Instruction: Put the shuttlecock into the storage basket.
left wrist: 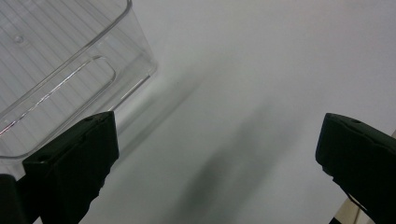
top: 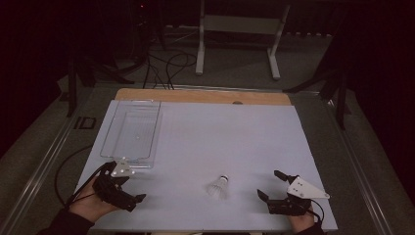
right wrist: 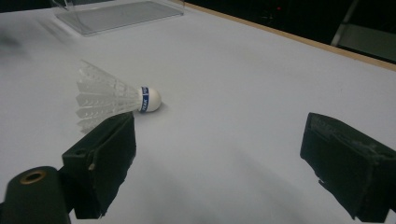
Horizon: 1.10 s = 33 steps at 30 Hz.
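A white feathered shuttlecock with a blue band lies on its side on the white table top, near the front edge. My right gripper rests to its right, open and empty. In the right gripper view the shuttlecock lies just beyond the left jaw, cork end pointing right, outside my right gripper. My left gripper sits at the front left, open and empty. A clear plastic tray stands empty just beyond it. In the left gripper view the tray is up left of my left gripper.
A wooden strip borders the table's far edge. Beyond it on the dark floor are a white metal frame and loose cables. Open white surface spans the table's middle and right.
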{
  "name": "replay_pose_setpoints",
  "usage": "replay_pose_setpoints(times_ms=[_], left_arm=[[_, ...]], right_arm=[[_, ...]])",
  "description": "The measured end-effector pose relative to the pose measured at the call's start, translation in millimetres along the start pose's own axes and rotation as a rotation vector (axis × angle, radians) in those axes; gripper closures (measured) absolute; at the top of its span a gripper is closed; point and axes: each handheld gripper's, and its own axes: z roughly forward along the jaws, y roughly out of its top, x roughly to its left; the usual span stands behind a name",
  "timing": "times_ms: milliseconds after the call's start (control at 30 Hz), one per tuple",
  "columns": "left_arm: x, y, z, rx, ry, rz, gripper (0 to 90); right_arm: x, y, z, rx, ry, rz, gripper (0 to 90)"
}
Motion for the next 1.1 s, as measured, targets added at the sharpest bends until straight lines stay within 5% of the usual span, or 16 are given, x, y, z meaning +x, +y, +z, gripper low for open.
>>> replay_pose_setpoints(times_ms=[1100], left_arm=[[-9.4, 28.4, 13.9, 0.210, -0.087, 0.088, 0.0]], right_arm=[[0.4, -0.3, 0.7, 0.006, 0.003, -0.001, 10.2]])
